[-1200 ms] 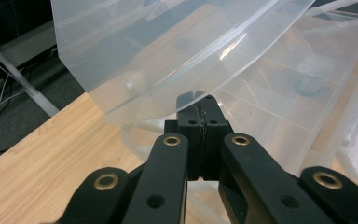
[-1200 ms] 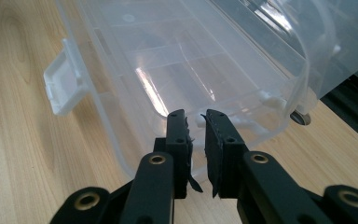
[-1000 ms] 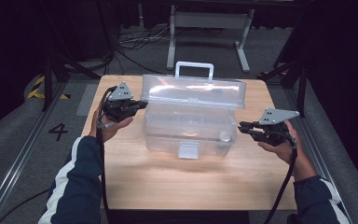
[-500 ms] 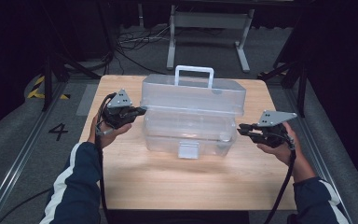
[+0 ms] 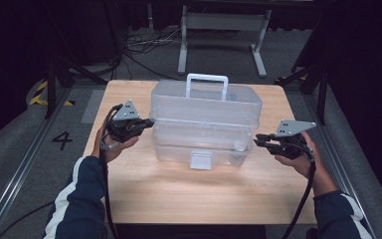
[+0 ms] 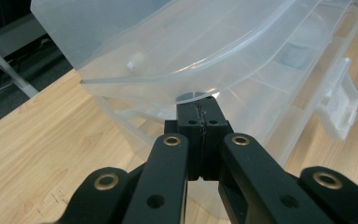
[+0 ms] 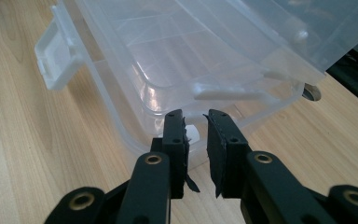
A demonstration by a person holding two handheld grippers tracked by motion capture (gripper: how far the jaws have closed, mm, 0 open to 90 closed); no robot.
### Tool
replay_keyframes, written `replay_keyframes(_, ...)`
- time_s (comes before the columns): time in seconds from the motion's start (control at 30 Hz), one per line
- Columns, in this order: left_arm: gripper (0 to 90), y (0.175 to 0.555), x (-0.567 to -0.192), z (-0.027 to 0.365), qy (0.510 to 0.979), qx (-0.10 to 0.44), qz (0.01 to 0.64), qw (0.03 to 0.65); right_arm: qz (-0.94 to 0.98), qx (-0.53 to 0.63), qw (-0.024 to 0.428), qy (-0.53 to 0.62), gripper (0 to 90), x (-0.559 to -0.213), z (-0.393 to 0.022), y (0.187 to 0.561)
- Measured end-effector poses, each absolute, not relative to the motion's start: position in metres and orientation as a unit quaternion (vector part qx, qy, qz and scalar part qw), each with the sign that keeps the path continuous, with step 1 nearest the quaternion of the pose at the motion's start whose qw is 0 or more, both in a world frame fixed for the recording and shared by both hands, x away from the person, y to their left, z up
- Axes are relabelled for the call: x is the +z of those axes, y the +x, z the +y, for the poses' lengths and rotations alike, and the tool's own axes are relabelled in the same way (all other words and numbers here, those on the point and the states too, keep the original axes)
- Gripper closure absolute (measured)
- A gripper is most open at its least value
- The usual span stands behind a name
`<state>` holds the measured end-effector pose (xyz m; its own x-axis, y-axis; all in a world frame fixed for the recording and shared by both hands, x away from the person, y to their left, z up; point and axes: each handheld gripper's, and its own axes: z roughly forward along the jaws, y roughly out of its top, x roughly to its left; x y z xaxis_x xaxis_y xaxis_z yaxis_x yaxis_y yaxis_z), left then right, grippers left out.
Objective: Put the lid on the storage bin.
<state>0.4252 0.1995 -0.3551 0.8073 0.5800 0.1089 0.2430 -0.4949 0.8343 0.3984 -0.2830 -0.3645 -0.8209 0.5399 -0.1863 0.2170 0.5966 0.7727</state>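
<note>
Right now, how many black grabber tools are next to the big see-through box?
2. One black two-jaw tool is at the left end of the clear plastic box with a white handle, under its raised lid. The other black two-jaw tool is at the right end.

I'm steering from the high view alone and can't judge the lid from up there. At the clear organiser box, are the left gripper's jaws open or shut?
Observer: Shut. In the left gripper view, the left gripper has its jaws pressed together, with the tips right under the lid edge.
Operator: Is the lid up off the base at that end?
Observer: Yes. The lid edge sits tilted above the base, and the base's dividers show through the gap.
Operator: And the right gripper?
Observer: In the right gripper view, the right gripper has its jaws a little apart with nothing clamped. They point at the base's corner, and I can't tell if they touch it.
</note>
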Motion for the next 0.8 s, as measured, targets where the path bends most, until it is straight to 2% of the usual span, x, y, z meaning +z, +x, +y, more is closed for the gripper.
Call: replay_keyframes(0.8, 90.0, 0.419, -0.364, 0.198, 0.860, 0.187, 0.234, 0.414, 0.871, 0.391, 0.197, 0.222, 76.8, -0.377, -0.286, 0.395)
